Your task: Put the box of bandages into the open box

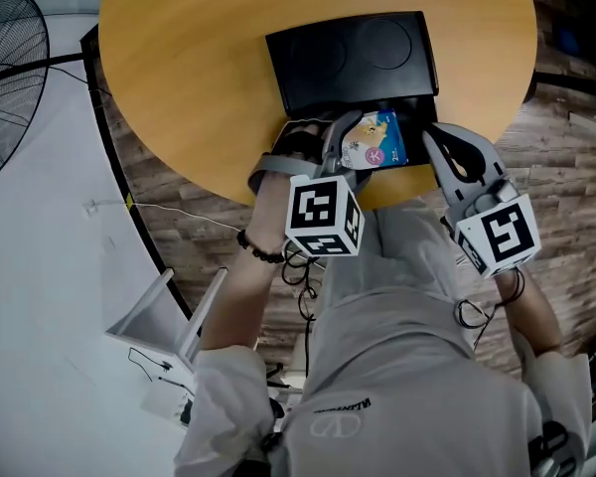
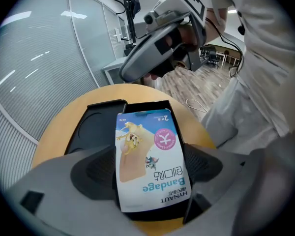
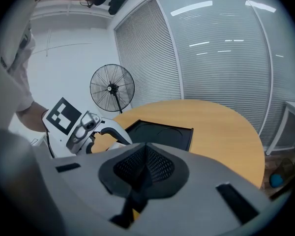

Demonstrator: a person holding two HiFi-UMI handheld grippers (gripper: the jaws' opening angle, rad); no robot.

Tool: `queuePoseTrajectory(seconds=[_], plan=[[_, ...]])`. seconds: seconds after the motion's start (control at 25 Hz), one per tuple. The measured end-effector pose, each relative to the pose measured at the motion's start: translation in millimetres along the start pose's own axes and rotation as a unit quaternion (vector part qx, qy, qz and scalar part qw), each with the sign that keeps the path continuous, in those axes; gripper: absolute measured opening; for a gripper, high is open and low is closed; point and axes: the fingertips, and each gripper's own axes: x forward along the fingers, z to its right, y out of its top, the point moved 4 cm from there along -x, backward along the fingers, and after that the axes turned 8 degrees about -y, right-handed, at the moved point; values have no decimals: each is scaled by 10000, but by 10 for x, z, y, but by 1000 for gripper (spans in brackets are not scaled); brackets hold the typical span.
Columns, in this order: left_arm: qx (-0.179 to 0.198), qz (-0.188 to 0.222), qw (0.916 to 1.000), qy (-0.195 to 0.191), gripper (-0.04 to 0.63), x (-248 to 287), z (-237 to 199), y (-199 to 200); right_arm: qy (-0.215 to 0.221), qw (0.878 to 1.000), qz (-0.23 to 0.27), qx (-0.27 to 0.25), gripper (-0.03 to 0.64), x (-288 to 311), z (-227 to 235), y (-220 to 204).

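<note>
A blue and white box of bandages [image 1: 377,143] [image 2: 150,156] sits between the jaws of my left gripper [image 1: 364,150] [image 2: 150,170], which is shut on it. It hangs over the base of the black open box [image 1: 418,113] [image 2: 143,106] near the table's front edge; I cannot tell whether it touches the bottom. The box's lid [image 1: 353,63] [image 2: 95,125] lies flat behind the base. My right gripper [image 1: 433,139] [image 3: 143,167] is just to the right of the box, its pads pressed together with nothing between them.
The round wooden table [image 1: 199,78] [image 3: 221,127] carries only the black box. A standing fan [image 1: 8,60] [image 3: 112,87] is on the floor to the left, and a white stand [image 1: 157,316] with cables is below it.
</note>
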Motion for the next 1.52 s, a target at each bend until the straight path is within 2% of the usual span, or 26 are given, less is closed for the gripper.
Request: queuePoseTrajectory(seconds=[0.16,0.72,1.52], plan=[[65,-131,9998,-103,436,23,5,-19,9,10000,1,23,18,-5,-18,-3],[38,64,9998,-169,439,32,10,4,-8,9999,25,117,18,-14,-2,-40],[54,136,9997,-190,438,3,-29,35,-2,9999,70,127,18,-22,33,-5]])
